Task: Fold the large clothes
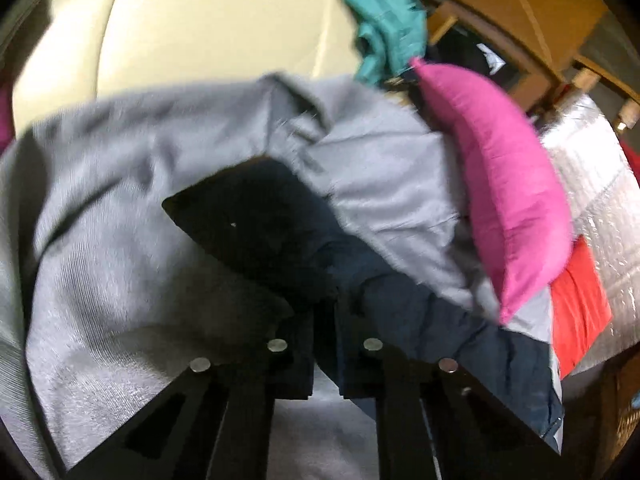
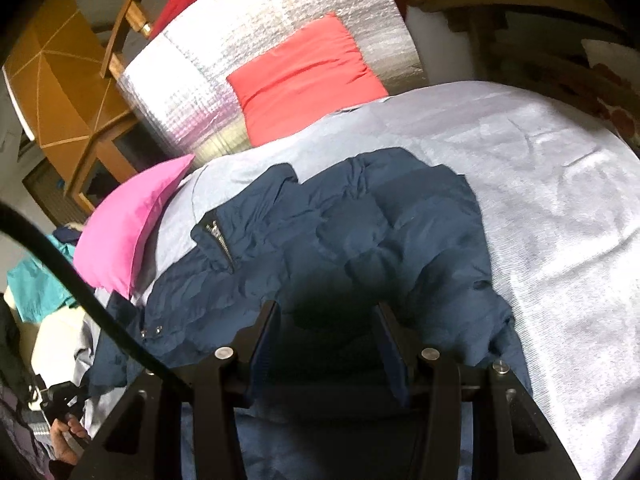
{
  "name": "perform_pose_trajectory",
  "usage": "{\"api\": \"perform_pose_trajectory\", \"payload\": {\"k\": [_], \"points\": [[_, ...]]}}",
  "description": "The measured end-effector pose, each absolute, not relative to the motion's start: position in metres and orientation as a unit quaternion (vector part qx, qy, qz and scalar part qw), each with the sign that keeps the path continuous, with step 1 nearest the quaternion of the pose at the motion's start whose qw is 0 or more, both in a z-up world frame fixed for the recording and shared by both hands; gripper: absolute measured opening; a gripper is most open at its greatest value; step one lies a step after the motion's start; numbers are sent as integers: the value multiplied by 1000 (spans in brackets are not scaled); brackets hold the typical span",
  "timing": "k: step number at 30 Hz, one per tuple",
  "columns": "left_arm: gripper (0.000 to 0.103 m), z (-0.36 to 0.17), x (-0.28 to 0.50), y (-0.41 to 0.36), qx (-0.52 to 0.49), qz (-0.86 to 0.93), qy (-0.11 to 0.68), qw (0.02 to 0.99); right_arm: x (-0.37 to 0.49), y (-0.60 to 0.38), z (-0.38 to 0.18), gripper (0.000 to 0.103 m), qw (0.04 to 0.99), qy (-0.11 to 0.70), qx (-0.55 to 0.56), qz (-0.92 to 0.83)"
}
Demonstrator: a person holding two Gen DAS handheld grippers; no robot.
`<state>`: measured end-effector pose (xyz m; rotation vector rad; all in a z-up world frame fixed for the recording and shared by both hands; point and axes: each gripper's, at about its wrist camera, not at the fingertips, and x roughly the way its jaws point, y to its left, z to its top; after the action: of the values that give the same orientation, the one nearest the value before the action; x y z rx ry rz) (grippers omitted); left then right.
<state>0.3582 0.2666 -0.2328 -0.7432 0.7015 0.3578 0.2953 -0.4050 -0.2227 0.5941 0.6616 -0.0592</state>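
Observation:
A navy puffer jacket (image 2: pixel 360 232) lies crumpled on the grey sheet (image 2: pixel 560 220) of the bed, its zipped collar toward the left. My right gripper (image 2: pixel 326 312) is open, its fingers pressed down onto the jacket's near part. In the left wrist view my left gripper (image 1: pixel 324 320) is nearly closed and pinches a dark fold of the jacket (image 1: pixel 280 224) together with the grey sheet (image 1: pixel 120 240), lifted up close to the camera. The view is blurred.
A pink pillow (image 2: pixel 128 224) lies left of the jacket and also shows in the left wrist view (image 1: pixel 508 200). A red pillow (image 2: pixel 304 76) lies on a silver foil mat (image 2: pixel 192 92). Teal clothing (image 1: pixel 380 12), a cream seat (image 1: pixel 200 28) and a wooden cabinet (image 2: pixel 60 92) stand beyond.

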Motion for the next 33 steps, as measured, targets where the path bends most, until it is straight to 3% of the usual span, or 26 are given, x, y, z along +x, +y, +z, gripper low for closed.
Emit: {"api": "perform_pose_trajectory", "payload": {"k": [8, 18, 28, 33], "points": [[7, -152, 346, 209, -277, 111, 257, 919, 286, -416, -217, 52, 903, 305, 302, -39], [7, -75, 316, 77, -174, -24, 169, 970, 269, -444, -211, 52, 899, 283, 329, -57], [7, -62, 295, -58, -79, -174, 154, 969, 253, -480, -209, 52, 894, 267, 350, -79], [7, -87, 297, -123, -39, -247, 198, 948, 247, -492, -208, 52, 891, 265, 358, -85]]}}
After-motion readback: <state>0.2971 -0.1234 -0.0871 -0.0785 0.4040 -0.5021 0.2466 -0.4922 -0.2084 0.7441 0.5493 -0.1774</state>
